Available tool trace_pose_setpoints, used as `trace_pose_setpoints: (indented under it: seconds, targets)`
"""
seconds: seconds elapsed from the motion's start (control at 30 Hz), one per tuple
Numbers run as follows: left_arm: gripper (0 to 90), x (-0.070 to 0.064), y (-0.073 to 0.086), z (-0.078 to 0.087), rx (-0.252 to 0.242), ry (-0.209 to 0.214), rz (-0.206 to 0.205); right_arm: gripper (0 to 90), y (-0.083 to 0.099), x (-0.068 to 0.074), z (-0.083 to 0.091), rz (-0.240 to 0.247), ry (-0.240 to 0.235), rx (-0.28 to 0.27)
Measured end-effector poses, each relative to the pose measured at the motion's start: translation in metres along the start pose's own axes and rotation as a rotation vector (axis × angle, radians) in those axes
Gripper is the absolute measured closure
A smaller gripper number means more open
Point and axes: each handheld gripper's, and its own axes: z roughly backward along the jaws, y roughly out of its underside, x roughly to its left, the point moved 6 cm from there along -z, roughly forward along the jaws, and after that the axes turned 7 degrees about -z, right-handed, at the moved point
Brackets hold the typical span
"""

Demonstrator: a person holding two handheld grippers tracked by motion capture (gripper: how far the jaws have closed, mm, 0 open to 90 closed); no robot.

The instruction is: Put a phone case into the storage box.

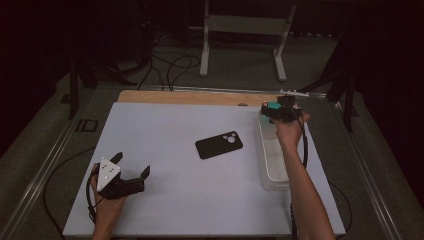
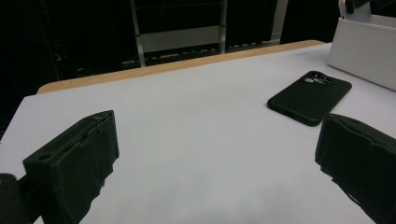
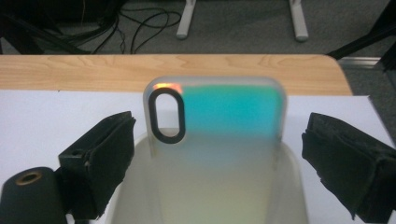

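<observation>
**Clear case standing in the bin, right tool spread around it**

Black jaws of the right tool (image 3: 212, 172) are standing wide apart at the lower corners of the right gripper view, flanking an iridescent clear phone case (image 3: 219, 126) that is sitting upright in the white bin (image 3: 289, 186) at centre frame. Whether the case is being dropped off or fetched is hard to judge. Left tool (image 1: 131, 172), also spread, is resting at lower left on the counter (image 1: 165, 145). A black phone case (image 1: 219, 145) is lying mid-frame; reaching it probably comes next.
</observation>
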Motion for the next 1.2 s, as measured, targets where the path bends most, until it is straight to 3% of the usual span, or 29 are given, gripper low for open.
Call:
trace_pose_setpoints:
  seconds: [0.23, 0.5, 0.63, 0.73, 0.93, 1.07, 1.2]
  targets:
    - [0.3, -0.001, 0.000, 0.000, 0.002, 0.001, -0.002, 9.4, -0.006, 0.005, 0.013, 0.030, -0.029, -0.039]
    - [0.3, -0.001, 0.000, 0.000, 0.006, 0.007, 0.001, 9.4, 0.000, 0.022, 0.037, 0.081, -0.126, -0.073]
    - [0.3, 0.000, 0.001, -0.001, 0.014, 0.011, -0.001, 9.4, 0.006, 0.033, 0.054, 0.091, -0.200, -0.091]
    - [0.3, 0.000, 0.001, -0.001, 0.023, 0.021, 0.002, 9.4, 0.012, 0.040, 0.068, 0.105, -0.250, -0.100]
    - [0.2, 0.004, -0.001, 0.000, 0.029, 0.025, 0.016, 10.2, 0.038, 0.049, 0.094, 0.135, -0.293, -0.099]
    - [0.2, 0.005, -0.001, 0.001, 0.046, 0.029, 0.022, 10.2, 0.055, 0.053, 0.110, 0.191, -0.303, -0.125]
    - [0.2, 0.005, -0.003, 0.002, 0.045, 0.033, 0.024, 10.2, 0.068, 0.053, 0.130, 0.241, -0.286, -0.192]
